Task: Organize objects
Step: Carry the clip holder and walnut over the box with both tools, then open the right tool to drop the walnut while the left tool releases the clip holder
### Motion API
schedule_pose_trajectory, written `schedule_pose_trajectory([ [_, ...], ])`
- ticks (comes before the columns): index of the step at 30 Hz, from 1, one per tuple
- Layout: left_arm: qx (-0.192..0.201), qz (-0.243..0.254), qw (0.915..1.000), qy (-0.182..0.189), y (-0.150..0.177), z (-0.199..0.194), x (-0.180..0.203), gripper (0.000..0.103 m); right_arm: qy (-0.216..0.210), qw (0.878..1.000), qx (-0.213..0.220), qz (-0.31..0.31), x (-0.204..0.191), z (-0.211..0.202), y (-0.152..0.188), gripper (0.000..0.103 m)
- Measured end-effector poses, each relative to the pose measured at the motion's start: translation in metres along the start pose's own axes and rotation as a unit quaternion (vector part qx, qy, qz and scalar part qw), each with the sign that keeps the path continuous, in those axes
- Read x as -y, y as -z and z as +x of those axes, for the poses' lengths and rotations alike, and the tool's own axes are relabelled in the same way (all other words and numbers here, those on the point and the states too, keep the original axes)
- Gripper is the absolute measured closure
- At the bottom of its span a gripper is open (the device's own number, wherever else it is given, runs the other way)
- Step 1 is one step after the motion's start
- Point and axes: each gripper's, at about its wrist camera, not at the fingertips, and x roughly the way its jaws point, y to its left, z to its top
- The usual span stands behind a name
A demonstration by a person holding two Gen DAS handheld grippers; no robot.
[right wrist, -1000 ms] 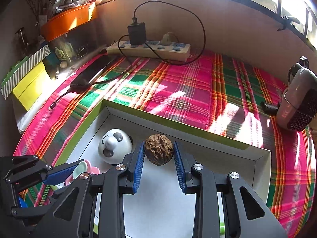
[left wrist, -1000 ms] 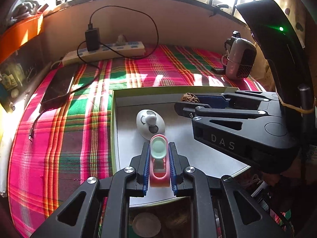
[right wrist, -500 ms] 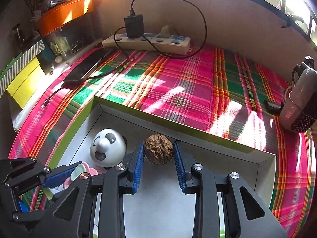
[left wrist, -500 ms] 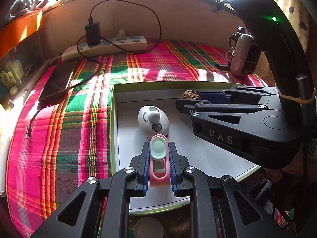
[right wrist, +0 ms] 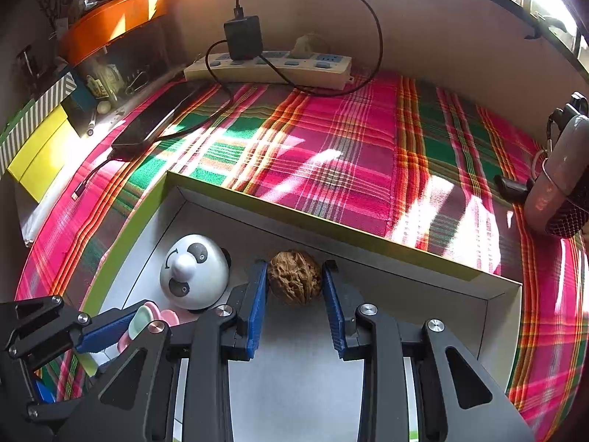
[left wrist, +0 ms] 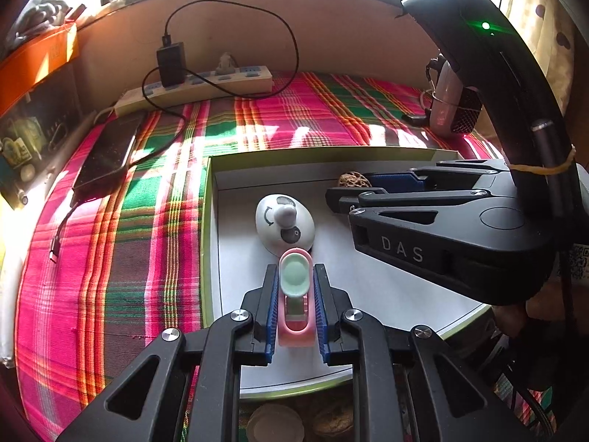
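My left gripper is shut on a pink clip-like object with a mint green pad, held over the white floor of a green-edged box. A white panda-faced dome stands in the box just beyond it. My right gripper is shut on a brown walnut near the box's far wall. The walnut and right gripper also show in the left wrist view. The panda dome and the left gripper show in the right wrist view.
The box lies on a pink and green plaid cloth. A power strip with a black charger lies at the back. A dark phone lies at the left. A small heater stands at the right. Boxes line the left edge.
Both grippers keep their hold. The view has shifted slightly forward over the box; the panda dome sits a little closer to the left gripper's fingertips.
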Motion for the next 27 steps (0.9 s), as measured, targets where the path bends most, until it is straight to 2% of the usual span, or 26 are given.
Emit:
schedule_pose_trajectory([
  [13,-0.001,0.002,1.0,-0.002,-0.0002,0.0008,0.0027,0.087,0.007,1.0,-0.001,-0.007,-0.0019,0.0006,0.0013,0.071],
  [18,-0.002,0.004,1.0,-0.003,-0.001,0.0019,0.0043,0.084,0.009,1.0,-0.002,-0.004,-0.0016,0.0005,0.0013,0.062],
  [27,-0.003,0.004,1.0,-0.003,-0.0022,0.0016,0.0067,0.077,0.009,1.0,0.002,0.006,0.0033,-0.0014,0.0032,0.055],
])
